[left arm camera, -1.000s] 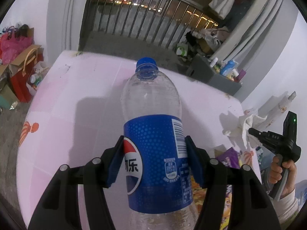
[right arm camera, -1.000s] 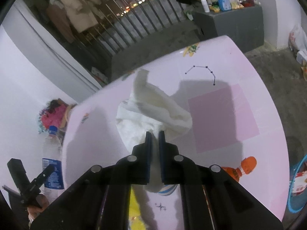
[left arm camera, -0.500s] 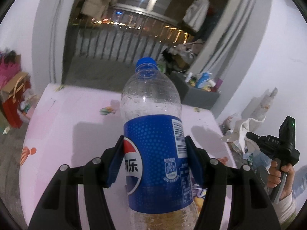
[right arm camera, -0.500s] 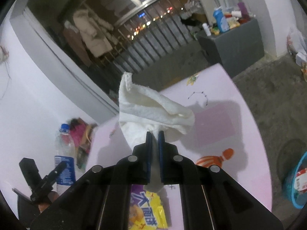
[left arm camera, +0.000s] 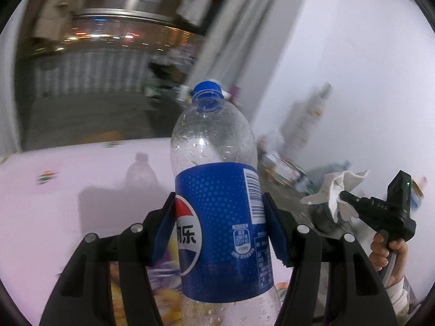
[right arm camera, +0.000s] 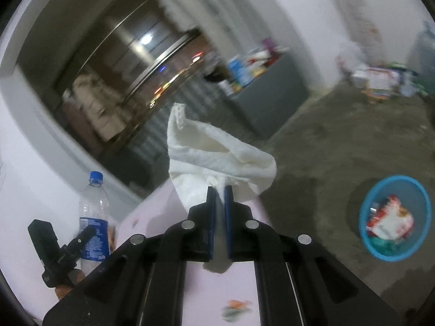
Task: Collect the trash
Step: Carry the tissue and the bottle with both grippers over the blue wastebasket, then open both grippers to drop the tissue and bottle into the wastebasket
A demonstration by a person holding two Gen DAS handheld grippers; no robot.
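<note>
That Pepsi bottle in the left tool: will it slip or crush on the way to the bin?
The bottle looks almost empty, so it is probably light and unlikely to drag out of the left tool. Droplets on the clear wall hint it may be slick. The pads sit on the label and the thin wall could dent if squeezed harder; with its blue cap on, probably less.

Clear plastic cola bottle with blue label point(left arm camera: 221, 217) carried up and off the pink tabletop point(left arm camera: 54, 203), crumpled white tissue point(right arm camera: 217, 157) likewise swung rightward off it, round blue plastic basket point(right arm camera: 395, 217) holding wrappers now fully in right-wrist view, background newly motion-blurred.
</note>
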